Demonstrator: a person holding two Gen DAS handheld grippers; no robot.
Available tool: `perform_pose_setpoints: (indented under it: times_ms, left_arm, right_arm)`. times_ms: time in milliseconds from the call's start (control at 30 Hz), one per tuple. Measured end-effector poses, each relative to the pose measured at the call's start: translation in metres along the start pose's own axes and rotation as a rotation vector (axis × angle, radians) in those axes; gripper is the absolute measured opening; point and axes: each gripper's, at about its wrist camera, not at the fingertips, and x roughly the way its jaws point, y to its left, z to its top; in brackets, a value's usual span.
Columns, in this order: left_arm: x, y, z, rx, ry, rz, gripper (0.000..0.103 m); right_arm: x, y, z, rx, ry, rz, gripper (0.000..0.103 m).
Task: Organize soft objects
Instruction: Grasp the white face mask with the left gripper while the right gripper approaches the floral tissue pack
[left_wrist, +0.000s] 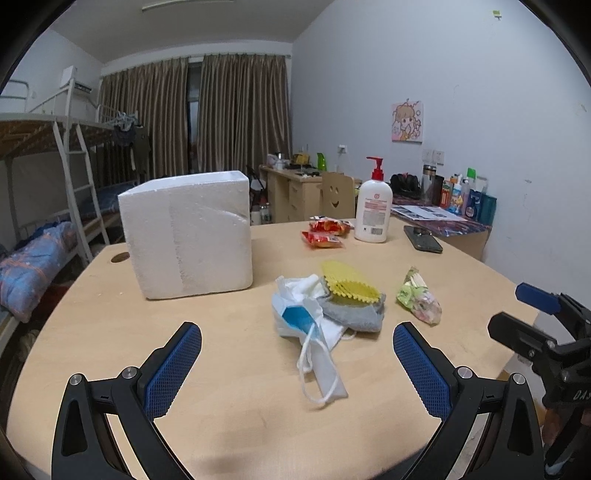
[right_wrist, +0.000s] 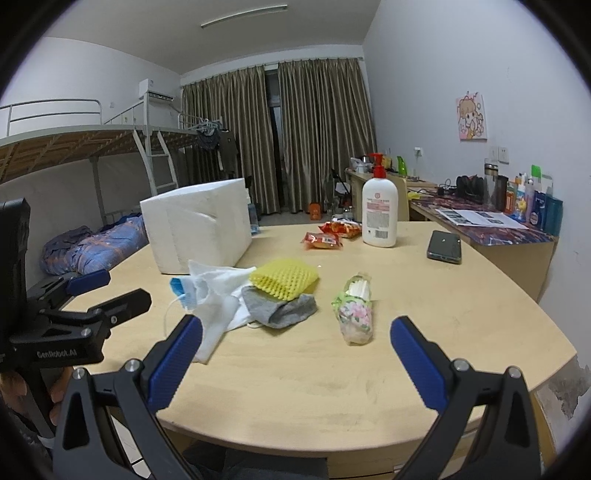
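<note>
Left wrist view — our left gripper (left_wrist: 297, 363) gapes empty near the face mask (left_wrist: 308, 325); right gripper (right_wrist: 295, 356) likewise spread, foam box (left_wrist: 188, 234) far left.

Ahead of the left tool (left_wrist: 297, 363) we see a pale wood surface (left_wrist: 229, 406) with a smooth, matt finish. The tool's fingers (left_wrist: 173, 373) carry blue pads with a rough, cross-hatched texture on matt black plastic arms with shiny metal bolts. Beyond them lies a thin white mask (left_wrist: 317, 354) of soft fabric, a grey knitted sock (left_wrist: 354, 314) and a yellow foam net (left_wrist: 347, 284). Farther left stands a grainy white foam box (left_wrist: 188, 232); right, a crinkly glossy plastic packet (left_wrist: 419, 299).
</note>
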Motion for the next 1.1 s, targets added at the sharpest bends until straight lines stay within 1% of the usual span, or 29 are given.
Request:
perform_pose_setpoints:
  times_ms: [233, 367, 400, 433, 467, 500, 567, 600, 633, 667, 733, 767, 833, 900, 933, 967, 1000, 1033, 1100]
  left_arm:
    - [0.029, 0.001, 0.015, 0.005, 0.025, -0.010, 0.102]
    - [0.048, 0.002, 0.019, 0.014, 0.049, 0.002, 0.096]
    - [0.052, 0.005, 0.021, 0.007, 0.056, -0.002, 0.095]
    - [0.056, 0.008, 0.022, -0.008, 0.065, -0.004, 0.093]
    - [0.058, 0.011, 0.022, -0.020, 0.071, -0.006, 0.088]
    - [0.058, 0.014, 0.021, -0.030, 0.074, -0.008, 0.086]
    - [0.060, 0.021, 0.017, -0.058, 0.080, -0.001, 0.078]
    - [0.061, 0.024, 0.016, -0.071, 0.086, 0.003, 0.076]
    - [0.065, 0.027, 0.015, -0.077, 0.098, 0.005, 0.071]
    - [0.071, 0.028, 0.013, -0.080, 0.119, 0.003, 0.063]
    - [0.080, 0.030, 0.011, -0.098, 0.156, -0.018, 0.055]
    - [0.083, 0.031, 0.010, -0.105, 0.168, -0.034, 0.054]
    - [0.088, 0.031, 0.010, -0.111, 0.176, -0.039, 0.052]
    - [0.091, 0.031, 0.009, -0.112, 0.186, -0.047, 0.038]
    - [0.092, 0.031, 0.008, -0.116, 0.189, -0.051, 0.028]
    - [0.094, 0.032, 0.008, -0.124, 0.190, -0.057, 0.021]
    - [0.094, 0.034, 0.007, -0.131, 0.193, -0.064, 0.016]
    - [0.095, 0.035, 0.007, -0.135, 0.198, -0.071, 0.008]
    - [0.097, 0.037, 0.004, -0.147, 0.206, -0.080, 0.007]
  right_arm:
    - [0.020, -0.008, 0.006, 0.003, 0.032, -0.007, 0.103]
    - [0.031, -0.014, 0.008, 0.009, 0.052, -0.012, 0.103]
    - [0.034, -0.015, 0.008, 0.012, 0.056, -0.013, 0.103]
    - [0.037, -0.016, 0.009, 0.015, 0.061, -0.011, 0.103]
    - [0.040, -0.017, 0.009, 0.017, 0.066, -0.009, 0.103]
    - [0.043, -0.018, 0.009, 0.016, 0.072, -0.008, 0.103]
    - [0.048, -0.018, 0.009, 0.008, 0.083, -0.004, 0.103]
    - [0.051, -0.018, 0.008, 0.006, 0.087, -0.003, 0.103]
    - [0.054, -0.018, 0.008, 0.007, 0.093, -0.001, 0.103]
    - [0.057, -0.018, 0.009, 0.008, 0.097, 0.003, 0.103]
    - [0.061, -0.018, 0.009, 0.009, 0.103, 0.008, 0.103]
    - [0.062, -0.018, 0.009, 0.008, 0.104, 0.011, 0.103]
    - [0.065, -0.018, 0.010, 0.010, 0.108, 0.015, 0.103]
    - [0.067, -0.017, 0.010, 0.010, 0.113, 0.017, 0.103]
    - [0.069, -0.017, 0.010, 0.008, 0.116, 0.016, 0.103]
    - [0.070, -0.017, 0.010, 0.007, 0.119, 0.014, 0.103]
    - [0.071, -0.018, 0.010, 0.009, 0.123, 0.013, 0.103]
    - [0.073, -0.018, 0.010, 0.010, 0.126, 0.013, 0.103]
    - [0.074, -0.017, 0.009, 0.008, 0.128, 0.014, 0.103]
